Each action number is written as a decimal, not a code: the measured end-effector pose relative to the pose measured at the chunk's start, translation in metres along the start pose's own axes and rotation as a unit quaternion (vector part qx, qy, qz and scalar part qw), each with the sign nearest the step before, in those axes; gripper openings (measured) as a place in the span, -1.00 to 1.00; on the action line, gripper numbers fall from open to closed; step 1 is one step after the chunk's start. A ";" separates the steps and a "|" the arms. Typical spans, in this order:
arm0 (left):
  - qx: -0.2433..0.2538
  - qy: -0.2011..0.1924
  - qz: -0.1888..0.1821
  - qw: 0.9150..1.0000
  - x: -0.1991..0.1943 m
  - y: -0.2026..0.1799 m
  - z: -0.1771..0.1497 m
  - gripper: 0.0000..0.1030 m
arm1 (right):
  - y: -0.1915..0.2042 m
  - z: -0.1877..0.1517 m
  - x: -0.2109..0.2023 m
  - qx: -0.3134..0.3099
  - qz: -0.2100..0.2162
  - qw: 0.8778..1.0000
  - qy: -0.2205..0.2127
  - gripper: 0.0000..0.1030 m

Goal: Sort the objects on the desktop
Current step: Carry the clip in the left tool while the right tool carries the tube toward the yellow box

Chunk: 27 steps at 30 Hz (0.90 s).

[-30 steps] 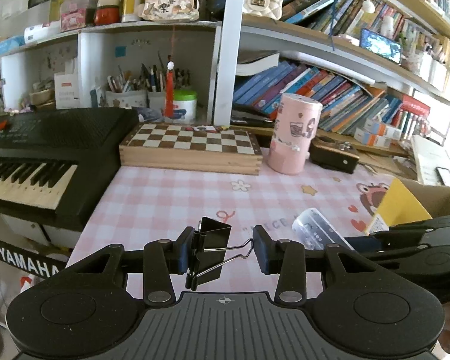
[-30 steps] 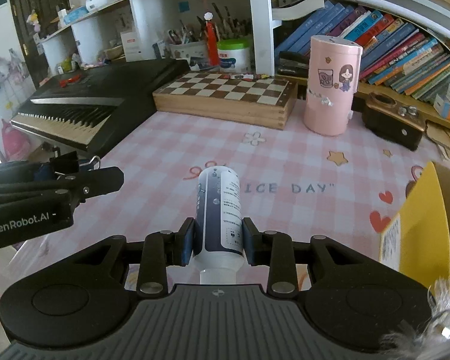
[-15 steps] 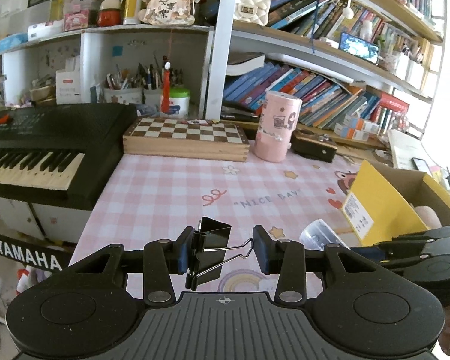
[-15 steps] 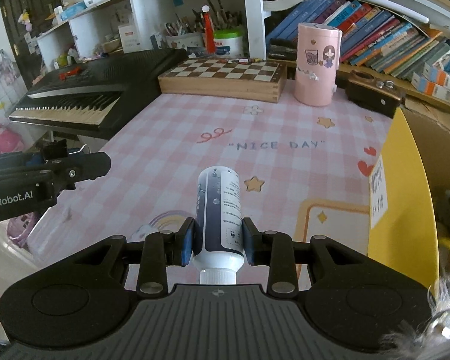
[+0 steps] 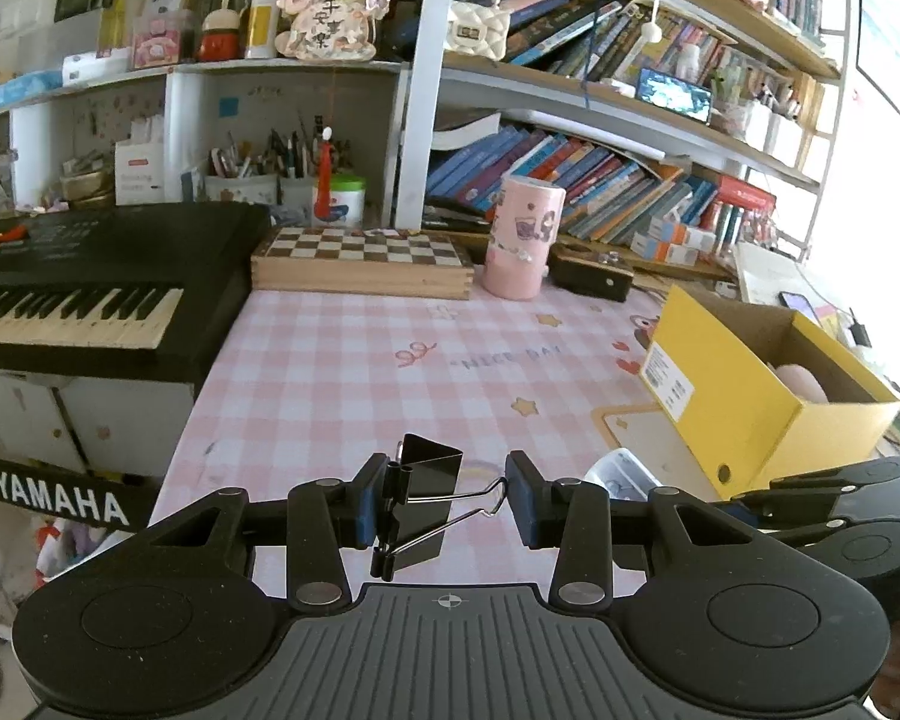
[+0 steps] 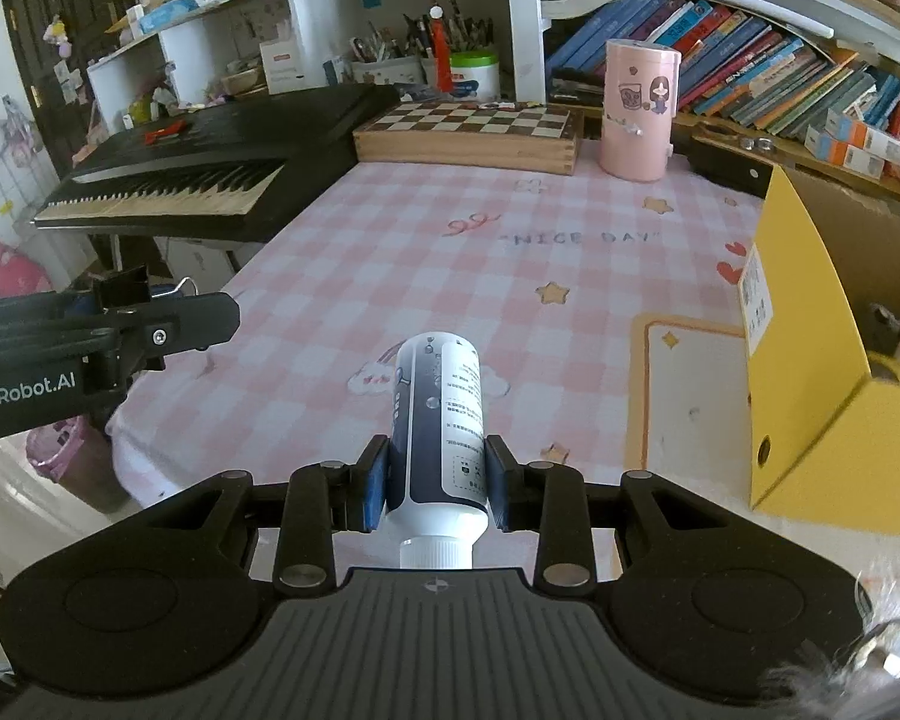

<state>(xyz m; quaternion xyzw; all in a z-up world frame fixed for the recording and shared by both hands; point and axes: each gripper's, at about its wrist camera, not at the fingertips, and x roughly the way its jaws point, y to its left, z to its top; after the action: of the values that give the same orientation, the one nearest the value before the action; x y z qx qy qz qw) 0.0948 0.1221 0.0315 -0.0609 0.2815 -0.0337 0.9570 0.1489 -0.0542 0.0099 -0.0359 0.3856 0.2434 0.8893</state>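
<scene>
Before me lies one pink checked tablecloth (image 6: 450, 276), with one black keyboard (image 5: 90, 276) along its left edge, one chessboard box (image 5: 363, 261) and one pink canister (image 5: 525, 237) at the back, and one yellow cardboard box (image 5: 744, 396) standing open on the right. My two claws hang side by side above the near end of the cloth. My right gripper (image 6: 437, 483) is clamped on one white-and-navy bottle (image 6: 438, 420), cap toward me, and my left gripper (image 5: 447, 498), jaws partly apart, pinches one black binder clip (image 5: 420, 495) across its wire handles.
</scene>
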 end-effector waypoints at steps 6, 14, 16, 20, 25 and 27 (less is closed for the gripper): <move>0.002 0.005 -0.002 1.000 -0.024 0.001 -0.016 -0.23 | 0.017 -0.023 -0.017 0.007 0.002 1.000 0.002 -0.41; 0.018 0.009 -0.008 1.000 -0.047 -0.002 -0.031 -0.22 | 0.030 -0.048 -0.036 0.026 -0.005 1.000 -0.007 -0.41; 0.022 0.010 -0.011 1.000 -0.051 -0.003 -0.034 -0.22 | 0.032 -0.053 -0.039 0.029 -0.005 1.000 -0.008 -0.41; 0.029 0.014 -0.022 0.999 -0.058 -0.007 -0.042 -0.23 | 0.035 -0.065 -0.046 0.036 -0.009 0.999 -0.007 -0.41; 0.041 0.019 -0.043 0.998 -0.060 -0.016 -0.048 -0.22 | 0.035 -0.079 -0.057 0.051 -0.022 0.998 -0.005 -0.41; 0.047 0.019 -0.052 0.997 -0.060 -0.021 -0.049 -0.22 | 0.033 -0.085 -0.063 0.057 -0.030 0.998 -0.005 -0.41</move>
<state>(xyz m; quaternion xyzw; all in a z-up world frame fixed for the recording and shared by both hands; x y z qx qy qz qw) 0.0170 0.1024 0.0253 -0.0302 0.2944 -0.0981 0.9502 0.0401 -0.0719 -0.0013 0.0050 0.3928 0.1942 0.8989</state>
